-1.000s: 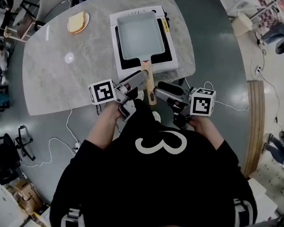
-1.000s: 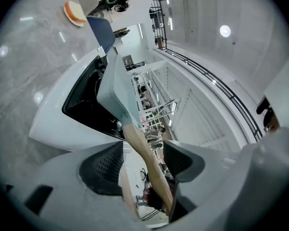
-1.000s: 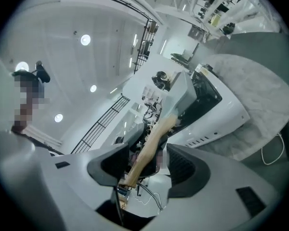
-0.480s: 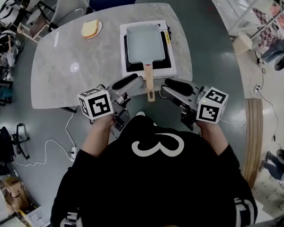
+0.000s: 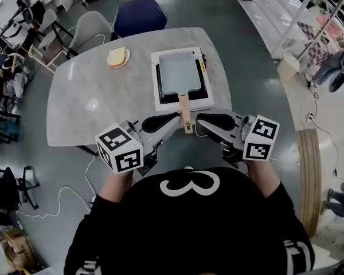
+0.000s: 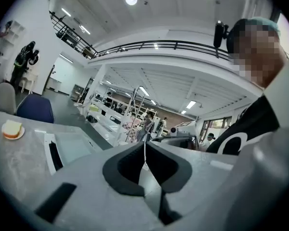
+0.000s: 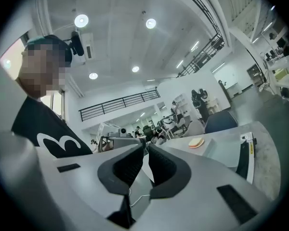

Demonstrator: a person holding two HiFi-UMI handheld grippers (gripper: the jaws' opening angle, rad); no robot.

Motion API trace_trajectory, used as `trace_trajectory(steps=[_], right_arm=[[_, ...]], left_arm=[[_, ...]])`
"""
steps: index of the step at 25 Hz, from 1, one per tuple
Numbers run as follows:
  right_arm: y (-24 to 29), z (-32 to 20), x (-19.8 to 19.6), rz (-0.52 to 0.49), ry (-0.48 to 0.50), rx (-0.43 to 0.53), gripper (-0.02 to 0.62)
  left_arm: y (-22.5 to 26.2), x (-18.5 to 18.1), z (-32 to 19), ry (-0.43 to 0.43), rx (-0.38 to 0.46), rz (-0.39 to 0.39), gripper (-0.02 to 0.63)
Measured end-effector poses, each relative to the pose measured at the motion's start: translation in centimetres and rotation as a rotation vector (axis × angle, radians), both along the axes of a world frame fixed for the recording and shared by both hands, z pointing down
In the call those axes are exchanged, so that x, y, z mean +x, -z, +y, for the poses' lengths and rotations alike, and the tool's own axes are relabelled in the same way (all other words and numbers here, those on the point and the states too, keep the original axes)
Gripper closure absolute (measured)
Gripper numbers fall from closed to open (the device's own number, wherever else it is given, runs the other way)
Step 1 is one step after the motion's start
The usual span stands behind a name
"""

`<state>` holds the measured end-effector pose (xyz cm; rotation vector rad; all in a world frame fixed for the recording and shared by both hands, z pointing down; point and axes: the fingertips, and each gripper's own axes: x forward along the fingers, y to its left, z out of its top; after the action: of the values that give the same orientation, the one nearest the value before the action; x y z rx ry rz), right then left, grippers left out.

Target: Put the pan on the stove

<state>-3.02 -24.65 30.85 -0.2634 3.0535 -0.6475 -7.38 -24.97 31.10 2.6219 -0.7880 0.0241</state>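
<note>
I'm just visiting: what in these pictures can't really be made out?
- Head view: the burner, covered by the pan that sits on it.
- Head view: the controls on the stove, too small to read.
- All views: the food on the plate, too small to name; perhaps bread.

You held your left gripper (image 5: 171, 119) and right gripper (image 5: 202, 121) low before your chest, tips angled toward each other. The left jaws were together and empty. The right jaws were closing, with nothing between them.
</note>
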Motion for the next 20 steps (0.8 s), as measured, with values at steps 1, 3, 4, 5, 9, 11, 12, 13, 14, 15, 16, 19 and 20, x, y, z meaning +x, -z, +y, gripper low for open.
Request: trace_trajectory(steps=[1, 3, 4, 5, 9, 11, 12, 13, 14, 15, 16, 19, 20], right_arm=[[0.4, 0.5, -0.2, -0.008, -0.003, 0.001, 0.557], [1.3, 1.7, -0.6, -0.034, -0.012, 0.008, 0.563], [1.7, 2.3, -0.8, -0.05, -0.016, 0.012, 0.566], [2.0, 3.0, -0.9, -0.062, -0.021, 0.017, 0.571], [2.0, 6.0, -1.3, -0.053, -0.054, 0.048, 0.58], [2.4, 7.4, -1.5, -0.076, -0.073, 0.041, 0.581], [2.6, 8.0, -1.6, -0.083, -0.083, 0.038, 0.581], [2.6, 8.6, -1.7, -0.084, -0.092, 0.037, 0.581], [2.6, 9.2, -1.8, -0.08, -0.099, 0.036, 0.581], [2.5, 9.7, -1.8, -0.076, -0.104, 0.034, 0.581], [2.4, 10.2, -1.8, -0.073, -0.11, 0.032, 0.581], [2.0, 12.0, -2.1, -0.06, -0.121, 0.028, 0.581], [1.9, 12.5, -2.3, -0.055, -0.122, 0.027, 0.581]], left_arm=[[0.3, -0.1, 0.6, -0.004, 0.009, -0.001, 0.584], [1.0, -0.6, 1.8, -0.008, 0.026, 0.002, 0.586], [1.3, -0.8, 2.3, -0.008, 0.036, 0.008, 0.586], [1.7, -1.0, 2.9, -0.008, 0.046, 0.018, 0.586], [2.5, -1.2, 5.7, -0.041, 0.08, 0.054, 0.587], [2.8, -1.1, 7.4, -0.069, 0.106, 0.046, 0.588], [2.9, -1.2, 8.1, -0.073, 0.112, 0.042, 0.587], [2.9, -1.4, 8.7, -0.074, 0.113, 0.042, 0.586], [2.7, -1.6, 9.2, -0.076, 0.108, 0.048, 0.586], [2.6, -1.8, 9.7, -0.079, 0.101, 0.057, 0.586], [2.5, -1.9, 10.2, -0.081, 0.098, 0.067, 0.586], [2.5, -2.3, 12.0, -0.075, 0.104, 0.078, 0.586], [2.6, -2.5, 12.5, -0.073, 0.107, 0.079, 0.586]])
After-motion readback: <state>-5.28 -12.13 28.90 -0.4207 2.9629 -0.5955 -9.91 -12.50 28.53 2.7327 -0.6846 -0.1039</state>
